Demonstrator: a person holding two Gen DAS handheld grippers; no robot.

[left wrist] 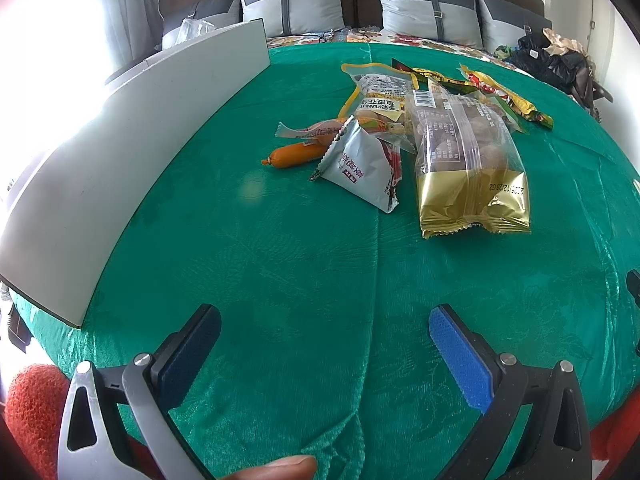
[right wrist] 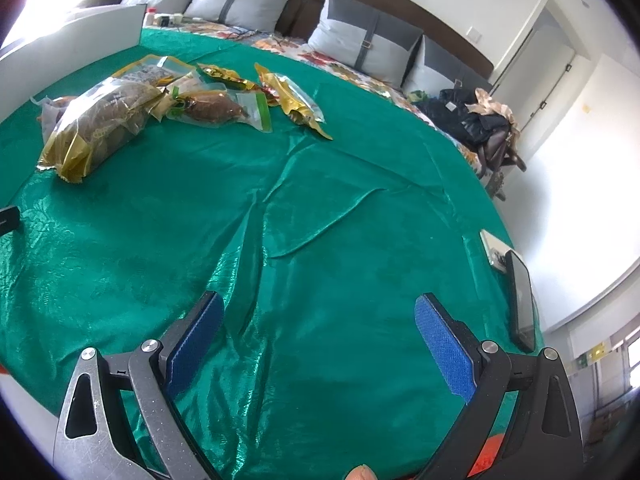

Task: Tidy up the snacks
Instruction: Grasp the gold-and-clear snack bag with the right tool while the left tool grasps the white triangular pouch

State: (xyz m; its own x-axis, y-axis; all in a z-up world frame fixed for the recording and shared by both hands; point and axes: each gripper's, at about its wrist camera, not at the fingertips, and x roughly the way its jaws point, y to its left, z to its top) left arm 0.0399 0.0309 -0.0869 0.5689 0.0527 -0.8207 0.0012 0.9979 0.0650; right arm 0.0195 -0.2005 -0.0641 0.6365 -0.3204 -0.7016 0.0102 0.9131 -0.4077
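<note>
On the shiny green bedspread [left wrist: 280,264] lay my snacks, a crinkled bag reading "PEANUT" [left wrist: 374,106], a gold-based clear pack [left wrist: 464,168] stamped with a date, an orange sausage [left wrist: 294,155], while my left tool [left wrist: 324,344] and right tool [right wrist: 319,336] hovered spread, holding nothing.
</note>
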